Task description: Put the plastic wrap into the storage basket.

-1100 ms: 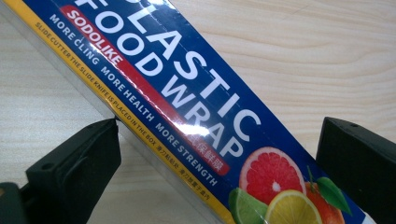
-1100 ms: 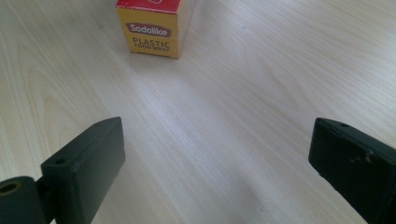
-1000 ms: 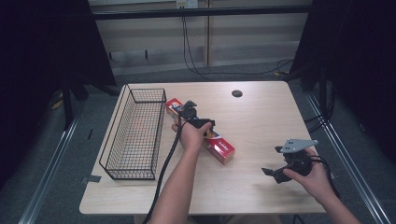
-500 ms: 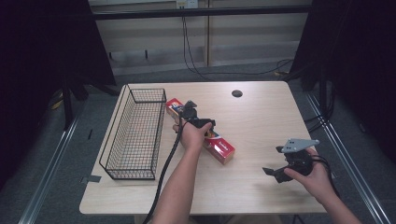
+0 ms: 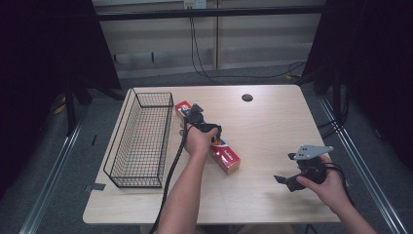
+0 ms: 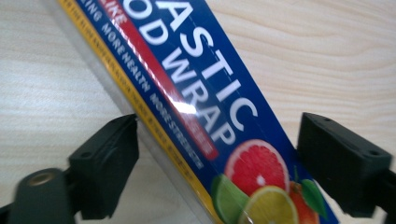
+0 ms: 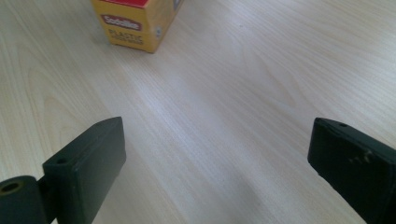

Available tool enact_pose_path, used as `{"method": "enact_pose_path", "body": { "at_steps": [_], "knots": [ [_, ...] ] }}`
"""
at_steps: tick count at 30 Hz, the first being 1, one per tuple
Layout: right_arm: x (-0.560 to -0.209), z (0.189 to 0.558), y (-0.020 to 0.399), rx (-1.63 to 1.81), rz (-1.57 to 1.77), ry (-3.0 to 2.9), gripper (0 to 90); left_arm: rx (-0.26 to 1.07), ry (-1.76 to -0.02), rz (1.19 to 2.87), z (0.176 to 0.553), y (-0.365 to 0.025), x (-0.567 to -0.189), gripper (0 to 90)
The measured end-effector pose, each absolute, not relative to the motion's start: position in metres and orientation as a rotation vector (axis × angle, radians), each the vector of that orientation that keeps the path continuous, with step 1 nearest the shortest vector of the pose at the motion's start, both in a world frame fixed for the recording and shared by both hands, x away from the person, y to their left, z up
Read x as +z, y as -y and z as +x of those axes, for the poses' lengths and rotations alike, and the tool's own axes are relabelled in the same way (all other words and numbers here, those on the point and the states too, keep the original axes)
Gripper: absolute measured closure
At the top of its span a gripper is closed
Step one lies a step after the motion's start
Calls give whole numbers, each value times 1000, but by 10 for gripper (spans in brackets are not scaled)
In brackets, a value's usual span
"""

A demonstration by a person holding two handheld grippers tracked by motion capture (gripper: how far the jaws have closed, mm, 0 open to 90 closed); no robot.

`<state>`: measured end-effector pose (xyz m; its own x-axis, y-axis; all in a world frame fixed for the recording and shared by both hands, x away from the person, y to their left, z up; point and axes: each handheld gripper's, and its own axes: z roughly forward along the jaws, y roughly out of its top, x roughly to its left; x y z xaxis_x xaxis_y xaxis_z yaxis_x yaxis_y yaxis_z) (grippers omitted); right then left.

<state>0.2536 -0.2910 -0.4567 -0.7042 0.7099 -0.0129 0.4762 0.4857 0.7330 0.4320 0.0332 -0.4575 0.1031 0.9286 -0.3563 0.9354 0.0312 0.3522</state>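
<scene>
Left tongs [image 6: 219, 154]: set astride the plastic food wrap box [image 6: 201, 107], one jaw on each long side. The jaws have just been closing with the box between them. In the left gripper view the left pad sits at the yellow edge; a sliver of gap shows by the right pad, so no firm pinch yet.
Left tongs, high view [image 5: 195, 114]: pointing down over the far half of the box [image 5: 225, 155], hand just behind.
Right tongs [image 7: 219, 172]: jaws wide apart, nothing between them, bare tabletop [image 7: 243, 93] beneath. In the high view they [image 5: 285, 181] hover low near the front right, well apart from the box.
Box position: flat on the tabletop [image 5: 272, 122], lying diagonally, far end near the wire basket [image 5: 139, 141], near end toward the person.
Box handling (judgement): long thin carton, probably light, stiff along its length, but the walls may cave under a hard squeeze. Glossy print, so likely slippery.
Grip point (judgement): across the narrow width, nearer mid-length; a hold toward one end would let the free end sag or swing.
Basket: empty as far as visible, just beside the box.
</scene>
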Motion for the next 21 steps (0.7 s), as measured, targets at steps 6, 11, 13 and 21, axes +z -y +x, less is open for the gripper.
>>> {"method": "enact_pose_path", "body": {
  "at_steps": [6,11,13,21],
  "knots": [
    [-457,253,291,1047,1004,-2422,41,-49,-1811,1946,430,-39,-449,303],
    [-456,253,291,1047,1001,-2424,46,-51,-1806,2014,429,-41,-443,386],
    [-456,253,290,1047,1000,-2423,46,-40,-1801,2052,430,-40,-440,404],
    [-456,253,290,1052,1003,-2421,46,12,-1798,2028,436,-39,-440,375]
  ]
}}
